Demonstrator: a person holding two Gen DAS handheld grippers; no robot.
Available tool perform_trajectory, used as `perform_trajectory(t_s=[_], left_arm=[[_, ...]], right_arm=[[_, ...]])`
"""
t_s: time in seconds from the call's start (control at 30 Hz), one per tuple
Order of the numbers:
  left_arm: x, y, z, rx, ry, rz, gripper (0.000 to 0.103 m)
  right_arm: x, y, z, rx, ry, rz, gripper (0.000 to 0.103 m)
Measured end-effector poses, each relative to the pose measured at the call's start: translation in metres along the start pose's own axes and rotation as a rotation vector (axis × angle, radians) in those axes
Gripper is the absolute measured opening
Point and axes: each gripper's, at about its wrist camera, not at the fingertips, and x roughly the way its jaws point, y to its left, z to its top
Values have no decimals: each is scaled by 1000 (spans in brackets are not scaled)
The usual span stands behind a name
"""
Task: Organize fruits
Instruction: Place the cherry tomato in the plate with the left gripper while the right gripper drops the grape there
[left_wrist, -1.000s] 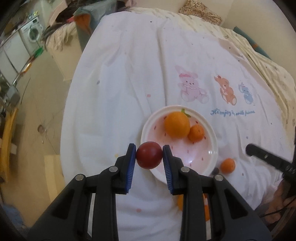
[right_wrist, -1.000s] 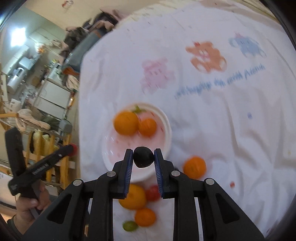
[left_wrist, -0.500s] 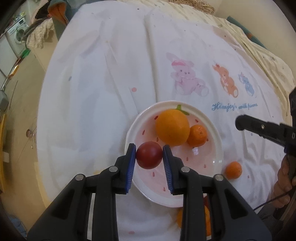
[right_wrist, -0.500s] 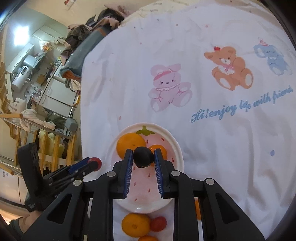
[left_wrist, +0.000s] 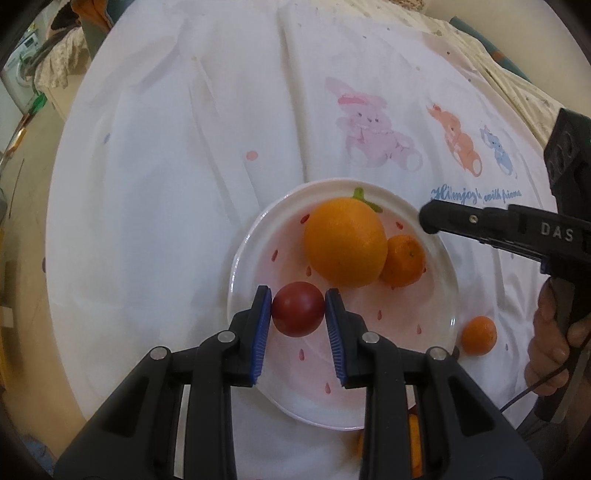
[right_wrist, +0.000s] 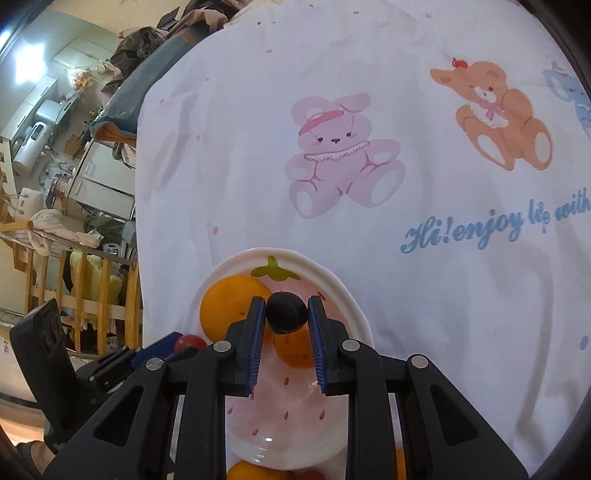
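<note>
1. Both tongs have come down over the plate (left_wrist: 436, 236) since a second ago – it fills far more of each view, and the fruit they carry now hangs above the dish instead of short of its rim
2. Left gripper (left_wrist: 298, 314) is clamped on the red fruit (left_wrist: 297, 309), over the plate's left part; right gripper (right_wrist: 287, 314) is clamped on the dark fruit (right_wrist: 287, 312), right above the small orange (right_wrist: 293, 350)
3. Meaning: two pieces look ready to drop – release is probably the next step, not more travel
4. Already in the dish: big orange (left_wrist: 345, 245) touching the small one, just ahead of the left tips
5. Room: bare pink floor lies below and right of the left tips – best landing spot; the right load sits over fruit, so it may roll off on release
6. Edges: plate rim is close on the left of the red fruit – drop inward
7. Loose mandarin (left_wrist: 478, 335) lies outside the rim on the cloth (left_wrist: 184, 184), more fruit under the tongs' bodies
8. Tongs are near each other over one dish – stagger releases
</note>
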Motion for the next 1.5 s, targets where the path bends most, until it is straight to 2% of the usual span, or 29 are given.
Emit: perform_trajectory(t_s=[0.2,0.3,0.5,0.57,0.6,0.63,0.67,0.7,1.13,1.23,1.5], left_arm=[[2,0,1,-1,5,-6,26],[4,2,2,-17,14,-18,26],[4,0,3,-14,14,-8,27],[5,0,3,-17,25,-3,40],[4,0,4,-21,24,3,56],[3,1,4,-26,15,10,67],[1,1,4,-30,9,12,71],[-1,2,5,-32,5,6,75],[-12,10,4,-80,-26,7,75],[-19,7,1,-69,-48,18,75],[-40,4,-10,-64,-90,23,75]], right_arm=[[11,-1,1,5,20,14,26],[10,-3,0,6,9,-5,26],[7,-1,0,8,-3,18,28],[6,0,1,8,-4,20,30],[5,1,1,1,-8,10,33],[4,2,1,-1,-9,8,41],[3,2,1,-3,-11,12,55],[1,3,2,-6,-18,13,59],[-40,2,-3,2,-68,3,60],[-52,4,-10,-2,-79,-5,67],[-82,4,-36,-13,-116,-41,67]])
